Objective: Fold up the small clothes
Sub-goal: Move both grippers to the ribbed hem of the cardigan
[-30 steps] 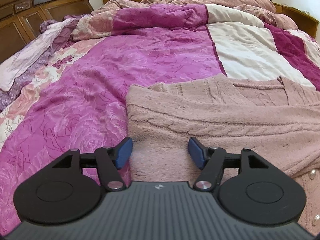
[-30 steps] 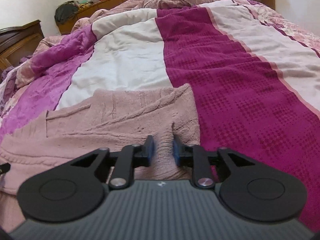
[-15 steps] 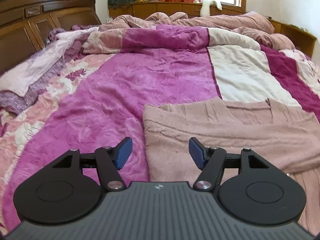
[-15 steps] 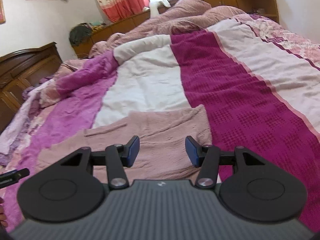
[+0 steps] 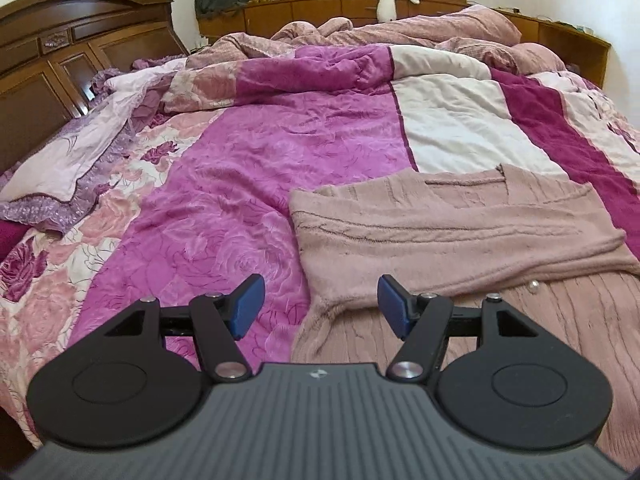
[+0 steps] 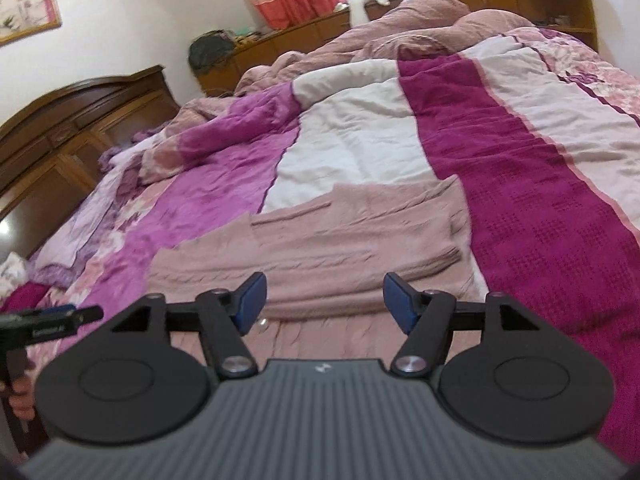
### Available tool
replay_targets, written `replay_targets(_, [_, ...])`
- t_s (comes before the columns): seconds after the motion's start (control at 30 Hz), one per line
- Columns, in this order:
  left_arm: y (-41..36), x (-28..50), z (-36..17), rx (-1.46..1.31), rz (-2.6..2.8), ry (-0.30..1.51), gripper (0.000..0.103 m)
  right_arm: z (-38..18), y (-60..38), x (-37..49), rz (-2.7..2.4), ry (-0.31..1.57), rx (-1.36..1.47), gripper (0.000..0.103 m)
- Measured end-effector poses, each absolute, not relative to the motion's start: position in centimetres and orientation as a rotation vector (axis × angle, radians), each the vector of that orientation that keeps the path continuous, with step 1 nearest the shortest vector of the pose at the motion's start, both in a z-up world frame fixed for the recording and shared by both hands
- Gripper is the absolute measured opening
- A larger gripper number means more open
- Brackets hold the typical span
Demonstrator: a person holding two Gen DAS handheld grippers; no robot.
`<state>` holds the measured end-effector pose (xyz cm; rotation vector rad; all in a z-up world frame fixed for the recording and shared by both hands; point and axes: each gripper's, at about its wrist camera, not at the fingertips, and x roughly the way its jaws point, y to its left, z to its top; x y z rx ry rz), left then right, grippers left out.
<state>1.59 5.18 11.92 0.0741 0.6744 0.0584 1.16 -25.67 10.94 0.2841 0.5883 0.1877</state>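
Note:
A dusty-pink knitted cardigan (image 5: 448,236) lies on the bed with its upper part folded down over its lower part, a pearl button showing near the fold. My left gripper (image 5: 320,300) hovers open above and short of the cardigan's left edge, nothing between its blue pads. In the right wrist view the same cardigan (image 6: 352,240) spreads ahead of my right gripper (image 6: 324,300), whose jaws are opening and hold nothing. The left gripper's black body (image 6: 48,324) and a hand show at that view's left edge.
The cardigan rests on a quilt (image 5: 248,184) with magenta, white and floral panels. A wooden headboard (image 5: 60,60) stands at the left, a low wooden cabinet (image 5: 328,8) with a white plush toy at the back. Rumpled pink bedding (image 5: 400,36) is heaped at the far end.
Both grippers have drawn back and up from the cardigan, so more of the bed shows. The right gripper's jaws, close together around the cardigan's edge before, have spread wide and let it go.

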Motion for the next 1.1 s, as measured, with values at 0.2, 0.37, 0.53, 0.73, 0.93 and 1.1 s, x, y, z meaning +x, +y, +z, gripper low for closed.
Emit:
replay_targets(0.2, [4.2,-1.1,12.4,0.095,0.048,0.674,0.070,11.2,-24.9,-1.3,0.208,0.604,0.245,0.066])
replay_targets(0.37, [3.2,-4.0,12.8,0.124,0.018,0.664,0.070,11.5,-25.0,-3.2,0.219,0.606,0.224,0.066])
replay_targets(0.53, [2.6,-6.8,13.1,0.116,0.007,0.665,0.070,11.8,-24.9,-4.9,0.216,0.604,0.199,0.066])
replay_targets(0.73, [1.8,-9.5,12.5,0.097,-0.012,0.690,0.070,11.5,-24.0,-6.5,0.231,0.646,0.144,0.066])
replay_targets(0.93, [1.0,-11.4,11.4,0.121,-0.047,0.724,0.070,10.6,-22.5,-8.3,0.289,0.690,0.059,0.066])
replay_targets(1.1, [0.3,-12.7,10.4,0.178,-0.093,0.743,0.070,9.4,-21.5,-9.0,0.343,0.750,-0.026,0.066])
